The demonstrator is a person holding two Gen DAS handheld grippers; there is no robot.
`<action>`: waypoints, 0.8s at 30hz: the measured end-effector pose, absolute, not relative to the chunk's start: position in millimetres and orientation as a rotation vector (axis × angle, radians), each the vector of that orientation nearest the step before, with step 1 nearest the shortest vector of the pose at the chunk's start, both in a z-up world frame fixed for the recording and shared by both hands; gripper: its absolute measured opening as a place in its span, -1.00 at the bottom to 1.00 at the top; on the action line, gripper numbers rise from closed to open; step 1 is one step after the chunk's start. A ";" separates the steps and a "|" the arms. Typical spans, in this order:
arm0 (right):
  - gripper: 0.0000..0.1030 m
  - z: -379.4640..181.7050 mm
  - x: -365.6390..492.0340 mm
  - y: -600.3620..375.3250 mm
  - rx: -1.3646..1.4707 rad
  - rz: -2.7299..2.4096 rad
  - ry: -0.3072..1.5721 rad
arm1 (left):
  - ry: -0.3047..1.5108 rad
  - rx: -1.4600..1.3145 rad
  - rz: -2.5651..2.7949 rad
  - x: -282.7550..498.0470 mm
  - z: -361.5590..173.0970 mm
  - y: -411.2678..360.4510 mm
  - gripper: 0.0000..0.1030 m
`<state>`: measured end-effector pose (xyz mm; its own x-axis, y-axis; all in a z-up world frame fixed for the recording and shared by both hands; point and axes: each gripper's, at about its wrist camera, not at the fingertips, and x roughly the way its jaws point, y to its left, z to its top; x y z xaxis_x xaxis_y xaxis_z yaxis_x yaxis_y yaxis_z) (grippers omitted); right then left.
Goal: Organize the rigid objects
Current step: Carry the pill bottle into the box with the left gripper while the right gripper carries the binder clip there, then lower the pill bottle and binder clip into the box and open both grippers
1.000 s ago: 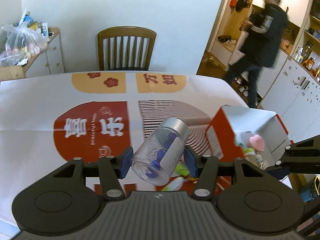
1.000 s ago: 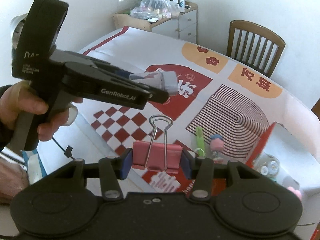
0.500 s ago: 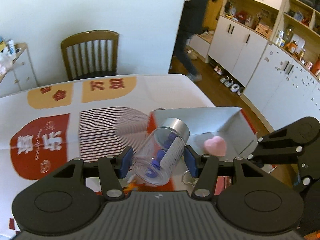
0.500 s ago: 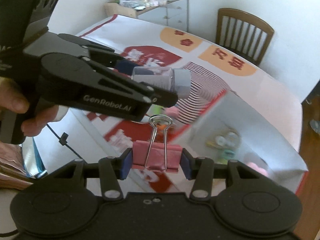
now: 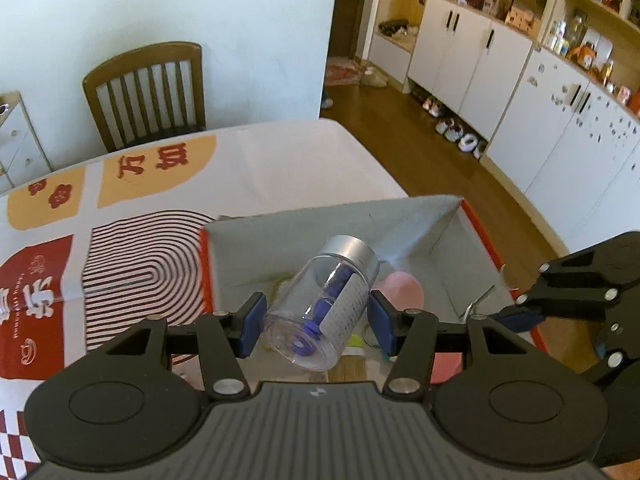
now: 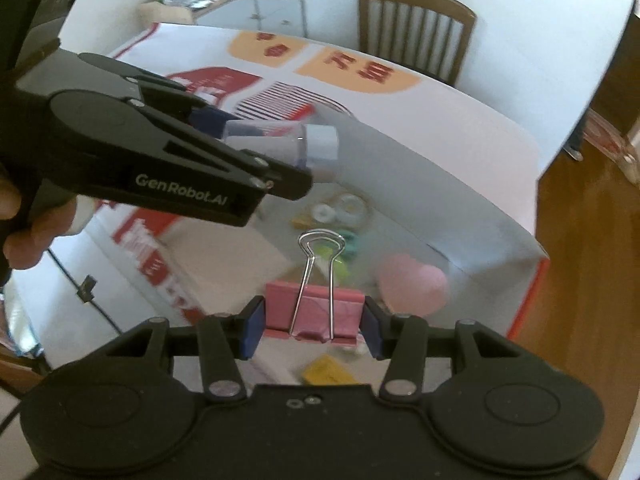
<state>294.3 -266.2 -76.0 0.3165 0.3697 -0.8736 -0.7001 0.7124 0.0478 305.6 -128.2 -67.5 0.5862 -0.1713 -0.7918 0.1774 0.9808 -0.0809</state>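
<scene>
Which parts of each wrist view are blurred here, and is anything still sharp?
Left wrist view: clear jar and the left gripper holding it are sharp; tablecloth print slightly smeared. Right wrist view: pink binder clip and right gripper crisp, but the box contents and tablecloth behind are motion-blurred.

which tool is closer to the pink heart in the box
Right, as far as the views show. The right tool, shut on the pink binder clip, hangs just beside the pink heart. The left tool, gripping the clear jar, is further along the box.
</scene>
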 end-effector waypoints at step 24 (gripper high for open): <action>-0.05 -161.2 329.5 -288.3 -0.333 0.706 1.174 | 1.091 0.077 -0.179 385.5 -167.2 -175.8 0.06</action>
<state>329.5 -288.2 -161.2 0.2074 0.3293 -0.9212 -0.6593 0.7427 0.1171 385.5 -175.8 -167.2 0.4492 -0.1062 -0.8871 0.1824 0.9829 -0.0253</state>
